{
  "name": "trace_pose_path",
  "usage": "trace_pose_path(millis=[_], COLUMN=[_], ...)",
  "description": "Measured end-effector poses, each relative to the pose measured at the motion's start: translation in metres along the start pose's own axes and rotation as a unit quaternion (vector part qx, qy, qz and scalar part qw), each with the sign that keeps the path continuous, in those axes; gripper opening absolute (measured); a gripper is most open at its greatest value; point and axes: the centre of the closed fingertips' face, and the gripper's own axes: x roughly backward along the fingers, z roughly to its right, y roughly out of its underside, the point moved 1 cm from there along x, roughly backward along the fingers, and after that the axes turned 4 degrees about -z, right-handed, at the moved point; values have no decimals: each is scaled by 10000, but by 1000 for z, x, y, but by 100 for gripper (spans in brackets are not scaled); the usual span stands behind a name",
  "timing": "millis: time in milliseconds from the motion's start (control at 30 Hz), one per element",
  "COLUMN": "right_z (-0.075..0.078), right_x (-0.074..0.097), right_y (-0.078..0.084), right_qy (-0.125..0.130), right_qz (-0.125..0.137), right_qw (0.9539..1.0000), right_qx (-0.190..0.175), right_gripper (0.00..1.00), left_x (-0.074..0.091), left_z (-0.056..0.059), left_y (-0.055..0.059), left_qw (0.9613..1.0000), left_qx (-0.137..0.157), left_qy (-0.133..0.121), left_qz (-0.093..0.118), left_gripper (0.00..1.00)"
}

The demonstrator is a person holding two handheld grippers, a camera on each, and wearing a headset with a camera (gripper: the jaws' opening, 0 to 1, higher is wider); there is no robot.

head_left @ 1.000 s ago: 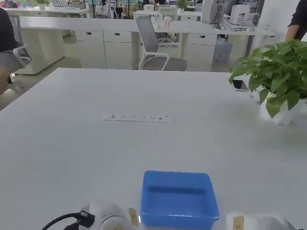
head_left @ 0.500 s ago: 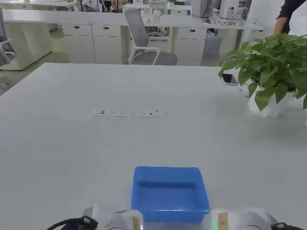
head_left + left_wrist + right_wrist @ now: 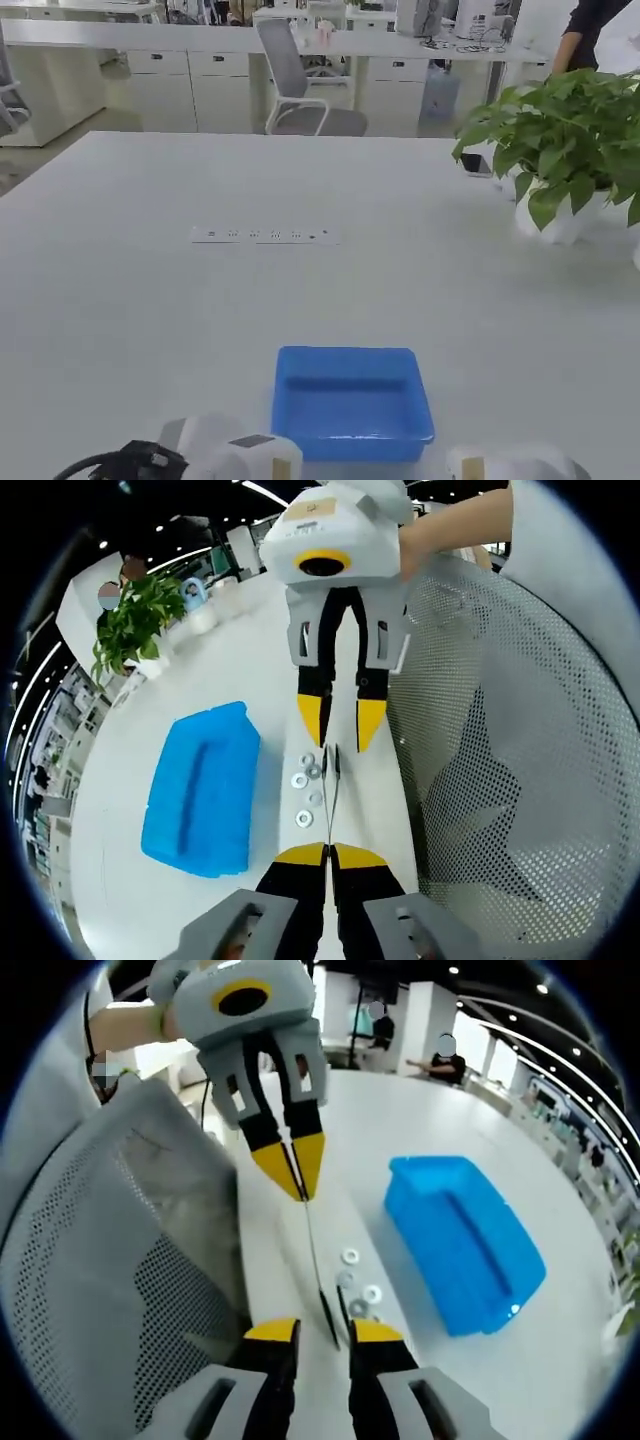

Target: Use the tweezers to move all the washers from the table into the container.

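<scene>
Washers (image 3: 304,818), four by my count, lie loose on the white table (image 3: 150,330) close to its near edge. They are just beside the blue container (image 3: 352,400), not in it. The tweezers (image 3: 311,1250) are pinched at their back end by the left gripper (image 3: 330,857), whose yellow-tipped jaws are pressed together on them. The thin prongs reach out low over the tabletop and end right next to the washers; I can't tell whether they touch one.

Facing it head-on, the right gripper (image 3: 322,1332) has its jaws spread, one on each side of the prong tips, with a clear gap between them. The two tools point at each other along the table's edge. In the head view their white bodies peek in at the bottom, one on each side of the container.

A mesh chair back (image 3: 500,730) crowds that near edge, close to both grippers. Past the container the tabletop runs broad, with a power strip (image 3: 265,236) lying midway and a potted plant (image 3: 565,150) near the far right edge. An office chair (image 3: 300,90) and desks stand beyond.
</scene>
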Motion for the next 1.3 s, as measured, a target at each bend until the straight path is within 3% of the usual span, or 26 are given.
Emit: trace_pose_path(millis=[200, 267, 400, 667, 800, 1167, 1300], right_z=[-6, -4, -3, -12, -10, 8, 10], right_x=[-5, -5, -5, -16, -21, -20, -23], right_y=[-11, -14, -19, -32, -34, -48, -50], right_qy=[-6, 91, 57, -94, -63, -7, -102], right_qz=[125, 127, 250, 298, 237, 545, 658], right_qw=[9999, 9996, 9995, 9982, 9976, 9979, 9977], right_qx=[104, 236, 194, 508, 643, 340, 149], right_gripper=[17, 16, 16, 15, 7, 8, 8], left_x=[18, 22, 29, 33, 34, 43, 40], left_z=[2, 3, 3, 8, 8, -13, -16], left_y=[-23, -27, -34, -36, -37, -42, -44], left_qw=[9996, 9996, 9992, 9991, 9990, 9990, 9991], left_qx=[-53, -81, -105, -154, -92, -93, -133], left_qy=[-29, -56, -85, -38, -28, -159, -98], left_qz=[270, 251, 379, 394, 434, 417, 384], left_gripper=[0, 0, 0, 0, 0, 0, 0])
